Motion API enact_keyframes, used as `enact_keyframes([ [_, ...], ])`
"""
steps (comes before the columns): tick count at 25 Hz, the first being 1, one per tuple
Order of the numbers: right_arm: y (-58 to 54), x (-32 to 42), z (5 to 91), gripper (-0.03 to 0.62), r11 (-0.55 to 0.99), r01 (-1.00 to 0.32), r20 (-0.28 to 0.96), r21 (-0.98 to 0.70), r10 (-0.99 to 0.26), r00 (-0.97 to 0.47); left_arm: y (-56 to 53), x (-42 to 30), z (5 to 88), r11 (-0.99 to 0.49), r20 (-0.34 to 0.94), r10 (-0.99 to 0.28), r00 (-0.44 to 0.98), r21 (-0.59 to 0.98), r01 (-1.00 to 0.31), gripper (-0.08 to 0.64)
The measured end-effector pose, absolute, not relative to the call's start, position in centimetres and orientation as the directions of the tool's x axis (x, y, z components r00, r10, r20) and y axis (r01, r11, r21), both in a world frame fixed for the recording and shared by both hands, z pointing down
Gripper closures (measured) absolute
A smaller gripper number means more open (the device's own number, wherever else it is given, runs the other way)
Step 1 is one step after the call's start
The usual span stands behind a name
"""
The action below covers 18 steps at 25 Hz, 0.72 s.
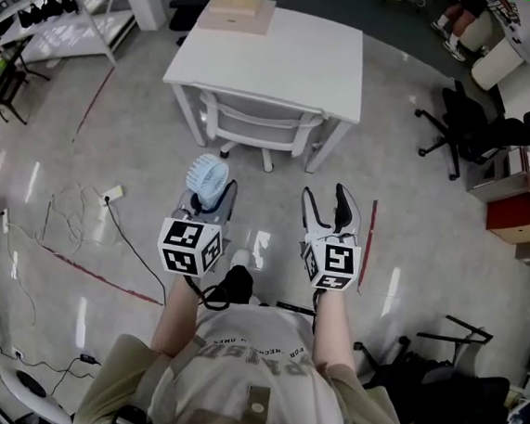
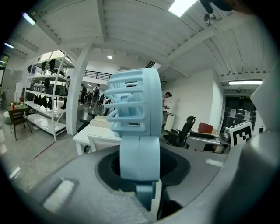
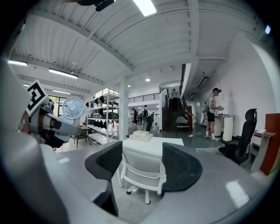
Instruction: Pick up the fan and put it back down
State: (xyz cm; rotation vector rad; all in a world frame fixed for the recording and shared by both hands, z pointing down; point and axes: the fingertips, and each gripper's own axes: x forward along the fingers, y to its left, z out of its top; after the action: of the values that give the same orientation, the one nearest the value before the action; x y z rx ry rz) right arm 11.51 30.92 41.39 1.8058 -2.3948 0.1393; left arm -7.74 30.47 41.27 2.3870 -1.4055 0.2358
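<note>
Left of centre, the left claw (image 1: 205,208) grips the pale blue fan (image 1: 207,175) by its handle; the right claw (image 1: 327,201) beside it gapes apart, empty.

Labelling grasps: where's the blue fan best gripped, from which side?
Grip the fan by its handle, under the round head, coming in level at the handle's edge, jaws on front and back. The handle is narrow and straight; the slatted head is wide and looks fragile. The left hand-held gripper holds it so, upright.
</note>
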Motion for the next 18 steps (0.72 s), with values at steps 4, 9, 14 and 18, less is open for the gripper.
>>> enact_keyframes([
  [4, 27.2, 10.8, 40.4, 0.328, 0.256, -0.967, 0.149, 0.017, -0.957, -0.250, 26.4, -8.2, 40.5, -0.470, 0.309, -0.799, 0.516, 0.215, -0.856, 0.459],
  [9, 23.0, 10.2, 39.8, 0.328, 0.230, -0.973, 0.127, 0.002, -0.965, -0.228, 21.7, -8.5, 40.1, -0.506, 0.300, -0.782, 0.546, 0.205, -0.838, 0.459],
  [14, 19.9, 9.7, 39.4, 0.328, 0.205, -0.979, 0.110, -0.002, -0.973, -0.204, 18.1, -9.1, 39.8, -0.530, 0.291, -0.773, 0.564, 0.195, -0.825, 0.459],
  [18, 18.5, 9.5, 39.7, 0.328, 0.194, -0.981, 0.120, -0.008, -0.974, -0.194, 16.7, -9.2, 40.1, -0.542, 0.297, -0.761, 0.576, 0.196, -0.817, 0.459],
])
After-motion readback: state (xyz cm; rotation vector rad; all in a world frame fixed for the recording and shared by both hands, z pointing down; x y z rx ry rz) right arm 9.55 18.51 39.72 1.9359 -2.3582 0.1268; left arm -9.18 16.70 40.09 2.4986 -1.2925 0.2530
